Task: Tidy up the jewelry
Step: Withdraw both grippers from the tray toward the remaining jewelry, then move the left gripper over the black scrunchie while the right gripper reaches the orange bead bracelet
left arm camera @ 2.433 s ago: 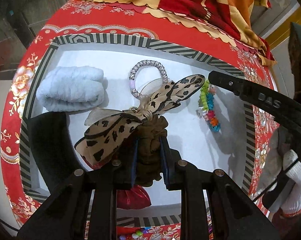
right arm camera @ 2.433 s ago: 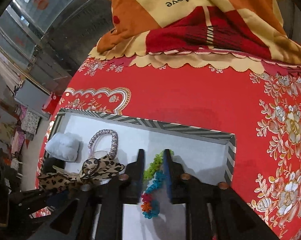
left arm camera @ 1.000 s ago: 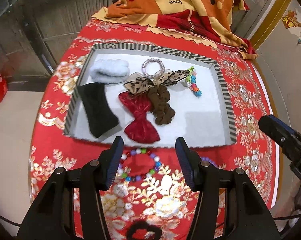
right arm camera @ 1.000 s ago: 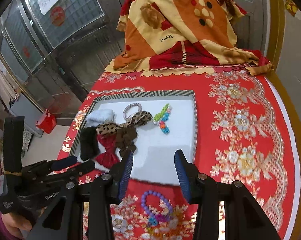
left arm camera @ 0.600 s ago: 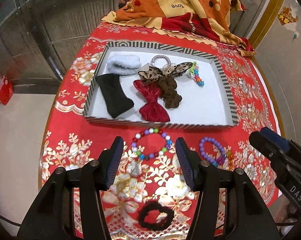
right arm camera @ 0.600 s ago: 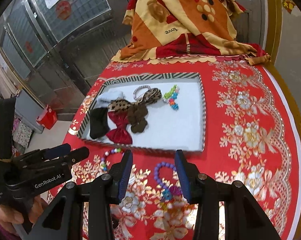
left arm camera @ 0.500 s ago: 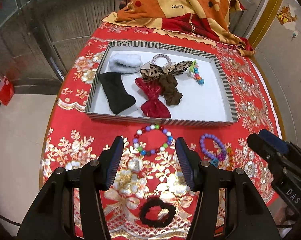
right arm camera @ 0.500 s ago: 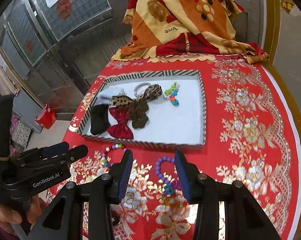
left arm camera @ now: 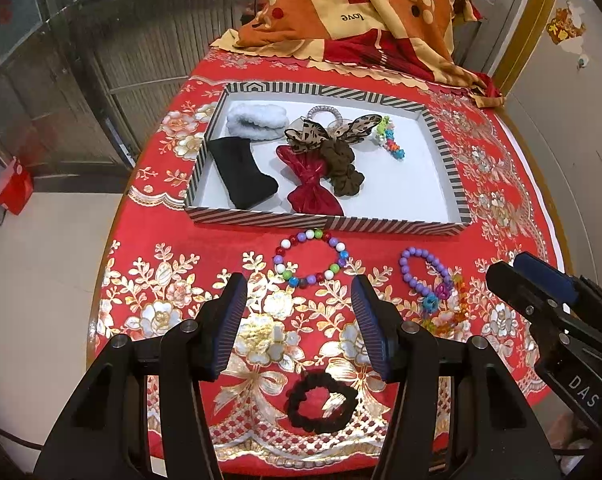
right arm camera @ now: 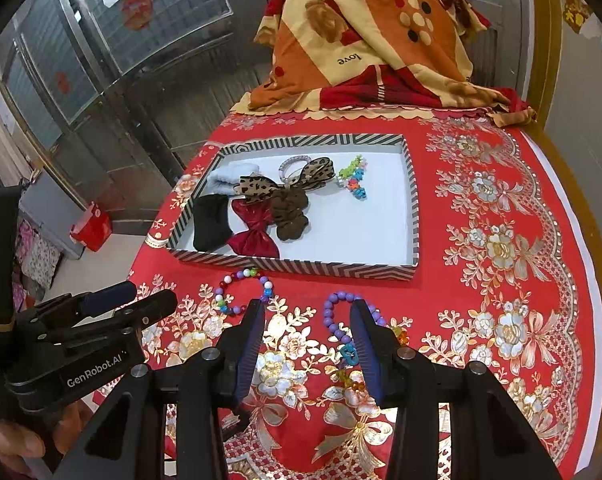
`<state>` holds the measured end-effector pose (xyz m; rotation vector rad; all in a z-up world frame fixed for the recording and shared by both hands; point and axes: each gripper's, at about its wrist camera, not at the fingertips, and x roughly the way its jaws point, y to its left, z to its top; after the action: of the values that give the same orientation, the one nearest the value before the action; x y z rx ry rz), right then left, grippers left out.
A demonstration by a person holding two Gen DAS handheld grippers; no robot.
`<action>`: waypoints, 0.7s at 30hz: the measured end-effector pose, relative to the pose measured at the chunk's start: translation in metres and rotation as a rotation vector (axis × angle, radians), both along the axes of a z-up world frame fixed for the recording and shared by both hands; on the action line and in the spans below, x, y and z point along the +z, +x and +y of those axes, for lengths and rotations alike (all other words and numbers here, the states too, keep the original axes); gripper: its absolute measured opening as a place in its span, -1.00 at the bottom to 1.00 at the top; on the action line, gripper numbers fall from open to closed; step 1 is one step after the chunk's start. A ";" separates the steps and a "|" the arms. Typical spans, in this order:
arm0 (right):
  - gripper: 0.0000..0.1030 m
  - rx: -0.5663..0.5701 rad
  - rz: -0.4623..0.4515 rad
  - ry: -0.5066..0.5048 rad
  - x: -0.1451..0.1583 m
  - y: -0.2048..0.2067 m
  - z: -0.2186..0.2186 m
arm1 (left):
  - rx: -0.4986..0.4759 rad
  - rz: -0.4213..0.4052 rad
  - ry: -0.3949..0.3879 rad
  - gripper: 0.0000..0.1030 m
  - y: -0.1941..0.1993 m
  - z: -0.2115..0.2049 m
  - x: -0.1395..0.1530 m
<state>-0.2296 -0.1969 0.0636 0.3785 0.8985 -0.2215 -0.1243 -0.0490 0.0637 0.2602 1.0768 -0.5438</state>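
Red tablecloth, striped tray, loose bracelets

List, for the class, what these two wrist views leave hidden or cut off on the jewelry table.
- Black scrunchie: seen in the left wrist view; in the right wrist view the right gripper hides that spot.
- Purple bead bracelet: right wrist view, its right side is behind a finger.
- Silver hair ring: left wrist view, lower part under the leopard bow.
- Right gripper's jaw gap: left wrist view, side-on, frame edge.
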 end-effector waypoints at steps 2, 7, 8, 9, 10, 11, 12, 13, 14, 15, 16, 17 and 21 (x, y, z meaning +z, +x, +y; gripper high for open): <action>-0.17 0.006 0.002 -0.003 0.001 0.000 0.002 | 0.000 -0.003 0.001 0.04 -0.002 0.001 0.001; -0.17 0.013 0.003 -0.007 0.002 -0.001 0.005 | -0.001 -0.003 0.002 0.04 -0.006 0.003 0.002; -0.17 0.012 0.004 -0.006 0.002 -0.001 0.006 | 0.000 -0.003 0.002 0.04 -0.006 0.003 0.002; -0.17 0.012 0.005 -0.006 0.002 -0.001 0.006 | -0.001 -0.003 0.002 0.04 -0.006 0.003 0.002; -0.17 0.011 0.006 -0.006 0.002 -0.002 0.006 | -0.001 -0.004 0.002 0.04 -0.006 0.003 0.002; -0.17 0.010 0.007 -0.007 0.002 -0.003 0.007 | -0.001 -0.004 0.002 0.04 -0.006 0.003 0.002; -0.17 0.010 0.010 -0.007 0.002 -0.003 0.007 | -0.002 -0.003 0.003 0.04 -0.006 0.003 0.002; -0.17 0.010 0.013 -0.007 0.001 -0.003 0.007 | -0.003 -0.002 0.003 0.04 -0.005 0.003 0.001; -0.17 0.010 0.015 -0.005 0.000 -0.004 0.006 | -0.004 -0.001 0.005 0.04 -0.006 0.003 0.001; -0.17 0.011 0.017 -0.005 0.000 -0.004 0.006 | -0.006 0.000 0.006 0.04 -0.007 0.003 0.001; -0.16 0.012 0.017 -0.005 0.000 -0.004 0.007 | -0.007 0.000 0.008 0.04 -0.007 0.003 0.002; -0.16 0.013 0.018 -0.005 0.000 -0.004 0.006 | -0.008 0.000 0.008 0.04 -0.007 0.003 0.002; -0.16 0.012 0.016 -0.003 0.000 -0.005 0.006 | -0.007 0.001 0.009 0.04 -0.007 0.003 0.001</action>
<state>-0.2341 -0.1911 0.0635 0.3692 0.9154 -0.2150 -0.1316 -0.0460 0.0651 0.2715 1.0800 -0.5451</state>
